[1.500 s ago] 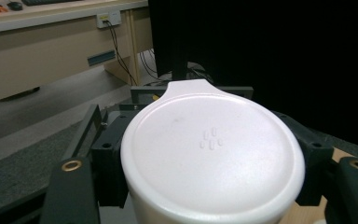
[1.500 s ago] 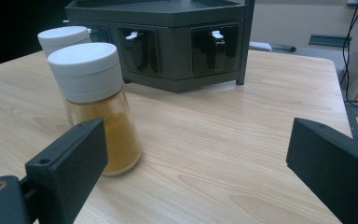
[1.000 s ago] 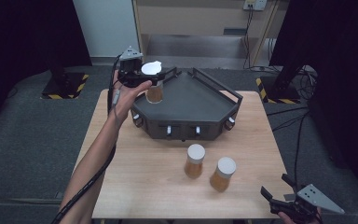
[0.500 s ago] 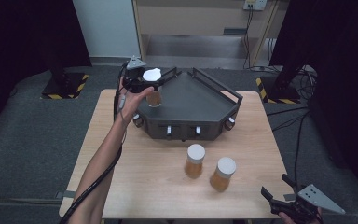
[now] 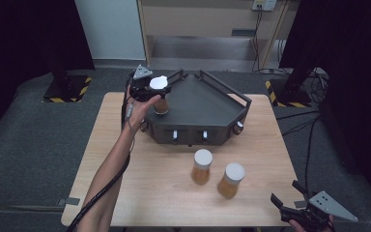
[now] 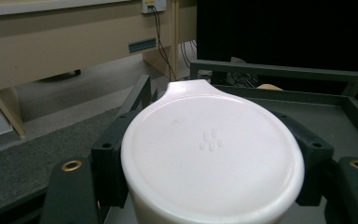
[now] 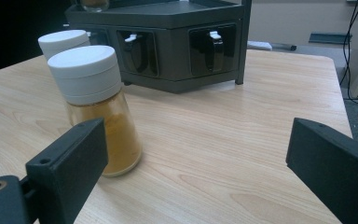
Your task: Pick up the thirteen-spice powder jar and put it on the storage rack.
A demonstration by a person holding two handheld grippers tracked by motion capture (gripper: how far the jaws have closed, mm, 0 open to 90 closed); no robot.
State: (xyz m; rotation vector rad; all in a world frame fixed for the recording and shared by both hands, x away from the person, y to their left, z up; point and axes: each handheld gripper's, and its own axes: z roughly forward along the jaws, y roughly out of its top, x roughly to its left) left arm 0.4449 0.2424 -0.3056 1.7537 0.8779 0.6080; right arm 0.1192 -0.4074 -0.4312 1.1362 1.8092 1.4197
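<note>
The left claw (image 5: 155,90) is clenched on a spice jar (image 5: 160,94) at the dark rack's (image 5: 207,104) left corner; jar upright, long axis vertical, white lid up; right claw (image 5: 290,202) released.

Rack (image 5: 207,104) fills back middle of table (image 5: 125,159); its rails (image 5: 224,87) wall off top. Two jars (image 5: 202,166) stand close together in front. Bare wood left and far right. Right gripper (image 5: 294,205) faces jars, jaws wide.
</note>
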